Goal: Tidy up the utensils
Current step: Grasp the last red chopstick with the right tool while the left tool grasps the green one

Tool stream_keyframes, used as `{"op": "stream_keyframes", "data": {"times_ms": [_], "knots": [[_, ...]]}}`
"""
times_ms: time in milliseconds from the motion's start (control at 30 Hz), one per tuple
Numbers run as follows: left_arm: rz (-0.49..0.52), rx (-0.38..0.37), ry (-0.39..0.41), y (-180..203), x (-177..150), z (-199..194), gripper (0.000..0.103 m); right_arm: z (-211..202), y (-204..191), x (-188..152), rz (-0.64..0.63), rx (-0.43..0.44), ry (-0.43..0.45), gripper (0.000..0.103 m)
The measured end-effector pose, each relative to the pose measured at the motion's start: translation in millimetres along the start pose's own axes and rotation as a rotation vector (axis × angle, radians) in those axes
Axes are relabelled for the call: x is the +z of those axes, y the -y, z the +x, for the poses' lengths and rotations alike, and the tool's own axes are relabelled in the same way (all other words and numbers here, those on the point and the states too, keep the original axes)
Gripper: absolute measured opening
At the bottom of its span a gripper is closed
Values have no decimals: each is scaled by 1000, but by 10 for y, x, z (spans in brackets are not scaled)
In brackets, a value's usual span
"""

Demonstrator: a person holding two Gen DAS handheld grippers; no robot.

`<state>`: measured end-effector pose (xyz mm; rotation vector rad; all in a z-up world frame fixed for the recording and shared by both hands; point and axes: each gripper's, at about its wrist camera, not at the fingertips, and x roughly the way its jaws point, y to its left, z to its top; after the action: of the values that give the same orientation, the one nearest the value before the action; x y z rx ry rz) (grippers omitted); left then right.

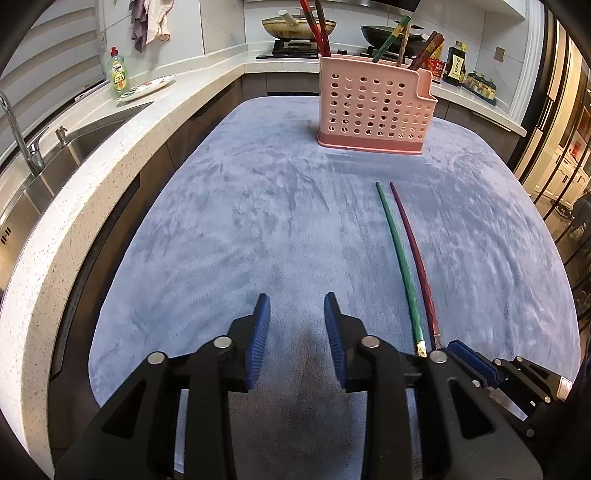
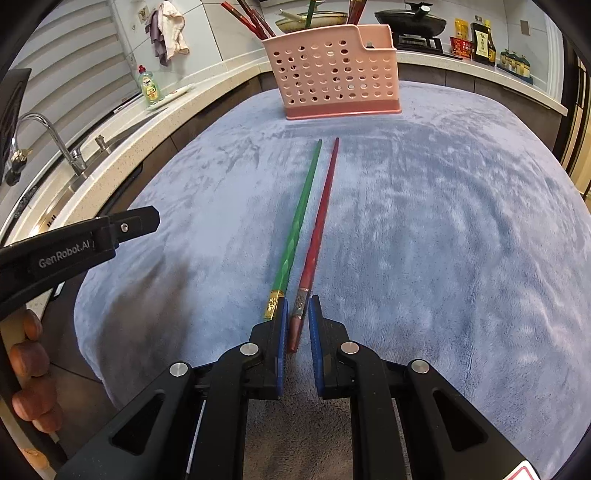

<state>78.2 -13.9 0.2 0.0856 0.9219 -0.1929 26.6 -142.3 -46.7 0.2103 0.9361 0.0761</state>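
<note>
A green chopstick [image 2: 297,225] and a red chopstick [image 2: 318,229] lie side by side on the blue cloth [image 2: 424,221], pointing toward a pink perforated utensil holder [image 2: 334,74] that holds several chopsticks. My right gripper [image 2: 297,306] has its blue pads around the red chopstick's near end, with small gaps visible on both sides; the green one lies just outside the left finger. My left gripper [image 1: 297,302] is open and empty over the cloth, left of both chopsticks [image 1: 400,258]. The holder [image 1: 371,107] stands at the far end.
A speckled counter [image 1: 92,177] with a sink [image 1: 66,147], tap and green soap bottle [image 1: 118,72] runs along the left. A stove with pans [image 1: 299,27] and sauce bottles [image 1: 456,62] sit behind the holder. The table edge drops off at right.
</note>
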Motion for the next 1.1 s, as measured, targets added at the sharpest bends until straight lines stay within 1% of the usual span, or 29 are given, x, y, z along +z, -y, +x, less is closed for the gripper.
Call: {"op": "stream_keyframes", "data": {"times_ms": [267, 400, 600, 667, 833, 967, 1100], "knots": [[0, -1, -10, 14, -17, 26, 30, 76, 6, -55, -5, 5, -8, 13], [4, -6, -21, 44, -31, 55, 30, 67, 42, -52, 4, 5, -6, 8], [21, -18, -36, 128, -71, 97, 31, -22, 232, -51, 46, -33, 21, 7], [30, -29, -44, 182, -101, 116, 34, -65, 351, -54, 72, -47, 28, 7], [54, -69, -70, 337, -171, 170, 36, -144, 577, -81, 117, -73, 37, 7], [63, -115, -103, 477, -243, 242, 47, -184, 696, -105, 139, -86, 42, 7], [76, -132, -125, 587, -293, 324, 47, -192, 747, -118, 147, -87, 41, 7]]}}
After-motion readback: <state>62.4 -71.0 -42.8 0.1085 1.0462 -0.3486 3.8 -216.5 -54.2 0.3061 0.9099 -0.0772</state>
